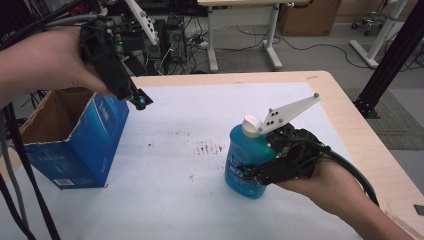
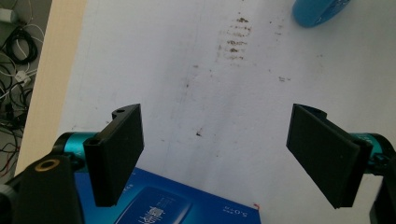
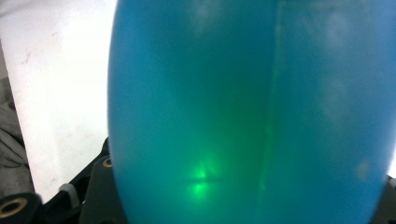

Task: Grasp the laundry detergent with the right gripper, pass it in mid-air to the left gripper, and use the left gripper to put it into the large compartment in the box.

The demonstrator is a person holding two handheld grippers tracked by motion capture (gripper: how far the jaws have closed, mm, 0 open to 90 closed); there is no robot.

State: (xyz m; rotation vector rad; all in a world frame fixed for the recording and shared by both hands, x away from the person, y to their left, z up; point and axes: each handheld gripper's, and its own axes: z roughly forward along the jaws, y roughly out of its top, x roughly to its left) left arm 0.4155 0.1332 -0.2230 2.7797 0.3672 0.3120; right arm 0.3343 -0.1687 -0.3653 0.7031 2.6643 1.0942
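Your right hand-held gripper pinches the blue mouthwash bottle, label unreadable; your left hand-held gripper gapes above the blue carton marked "5.0".

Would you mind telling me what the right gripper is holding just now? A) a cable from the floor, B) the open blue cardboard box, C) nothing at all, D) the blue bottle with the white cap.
D: in the high view the right gripper is clamped around the blue bottle standing upright on the table, and the bottle's body sits right against that gripper's camera.
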